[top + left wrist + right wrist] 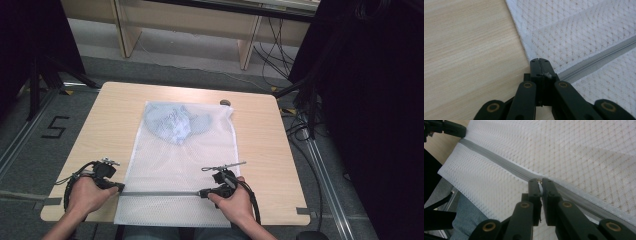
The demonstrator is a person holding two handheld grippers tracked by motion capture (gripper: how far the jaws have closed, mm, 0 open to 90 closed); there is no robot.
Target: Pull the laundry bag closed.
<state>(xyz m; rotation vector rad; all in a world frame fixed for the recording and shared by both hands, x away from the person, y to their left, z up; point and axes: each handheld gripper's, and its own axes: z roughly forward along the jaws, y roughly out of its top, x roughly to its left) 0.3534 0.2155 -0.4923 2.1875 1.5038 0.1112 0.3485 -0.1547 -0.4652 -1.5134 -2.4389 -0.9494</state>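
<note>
Zipping the white mesh laundry bag (170,170) is the work in hand: it lies flat on the light wooden desk (260,150), its near end hanging over the edge toward the person's lap, with a pale blue garment (175,122) tucked in the far end. A grey zipper (160,193) runs across the near end. The left gripper (119,188) has its jaws pinched together on the zipper's end at the bag's left edge. The right gripper (201,193) is clamped narrow on what looks like the small white zipper pull (540,188), well along toward the right side.

To do this well, I judge the left gripper should anchor its end firmly and draw the tape taut, so the mesh does not bunch ahead of the slider. The right one ought to travel straight along the zipper line, low and level with the desk, not lifting, since a tilted pull could jam or snag the netting.

Faint print shows on the blue garment but is too small to read; a black "5" (56,127) is marked on the floor left of the desk
</note>
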